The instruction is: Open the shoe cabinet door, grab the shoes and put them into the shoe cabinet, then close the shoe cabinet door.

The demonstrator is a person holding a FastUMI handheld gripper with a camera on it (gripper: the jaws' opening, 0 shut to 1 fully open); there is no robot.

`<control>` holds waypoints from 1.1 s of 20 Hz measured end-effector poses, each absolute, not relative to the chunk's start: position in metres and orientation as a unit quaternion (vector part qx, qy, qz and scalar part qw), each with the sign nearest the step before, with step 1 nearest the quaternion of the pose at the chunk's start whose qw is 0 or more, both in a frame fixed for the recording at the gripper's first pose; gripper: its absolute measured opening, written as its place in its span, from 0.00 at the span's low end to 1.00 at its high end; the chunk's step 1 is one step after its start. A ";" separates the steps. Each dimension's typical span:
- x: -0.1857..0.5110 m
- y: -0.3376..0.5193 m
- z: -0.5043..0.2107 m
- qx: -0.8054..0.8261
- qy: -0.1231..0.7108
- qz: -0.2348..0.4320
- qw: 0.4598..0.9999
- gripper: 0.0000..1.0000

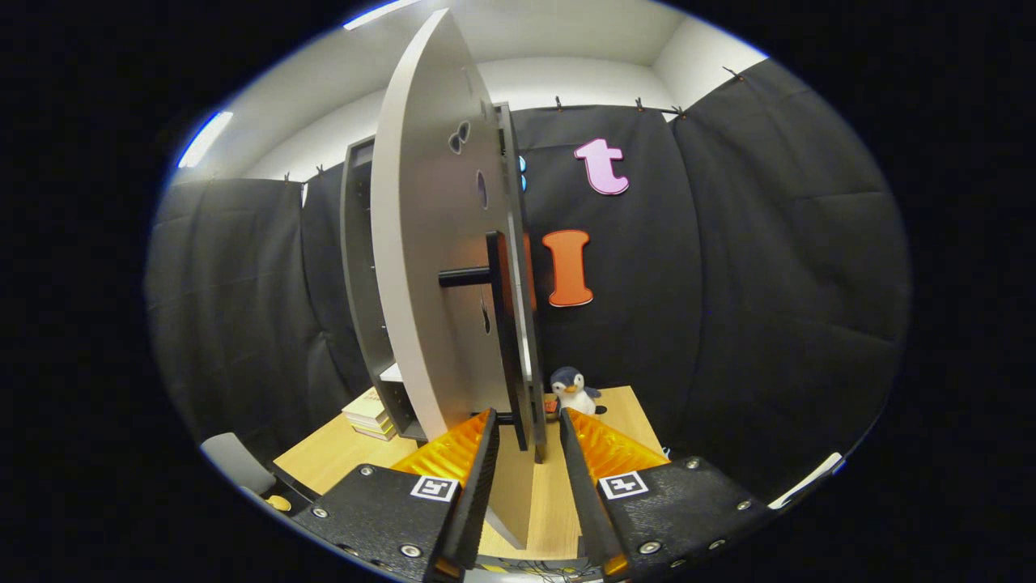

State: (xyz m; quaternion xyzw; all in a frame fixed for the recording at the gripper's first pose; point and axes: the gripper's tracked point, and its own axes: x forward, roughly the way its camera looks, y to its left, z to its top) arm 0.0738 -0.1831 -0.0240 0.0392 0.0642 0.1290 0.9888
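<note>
The open door (433, 243) hides most of the cabinet (356, 267) interior and part of the books (368, 413)

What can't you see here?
- Cabinet inside, gripper view: the open door covers it, so no telling if shoes are in.
- Handle: its lower end sits between the open gripper fingers; contact unclear.
- Small thing by the penguin: hidden behind the door edge.
- Books: partly behind the cabinet.

A wooden tabletop (615, 409) carries the shoe cabinet (360, 267), a stack of books (368, 413) beside it, and a plush penguin (573, 390) near its far edge.
</note>
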 end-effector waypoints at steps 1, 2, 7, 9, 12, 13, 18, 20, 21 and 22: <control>0.073 -0.177 -0.023 0.037 0.060 0.137 0.988 0.49; 0.072 -0.172 -0.022 0.034 0.057 0.146 0.987 0.50; 0.066 -0.142 -0.023 0.031 0.048 0.191 0.980 0.50; 0.069 -0.134 -0.022 0.031 0.047 0.206 0.977 0.50; 0.070 -0.121 -0.021 0.029 0.043 0.226 0.973 0.51; 0.068 -0.114 -0.022 0.026 0.041 0.231 0.972 0.51; 0.069 -0.096 -0.024 0.030 0.041 0.261 0.964 0.52; 0.070 -0.089 -0.022 0.027 0.040 0.271 0.961 0.52; 0.070 -0.086 -0.022 0.021 0.039 0.276 0.960 0.52; 0.071 -0.082 -0.022 0.017 0.037 0.280 0.959 0.52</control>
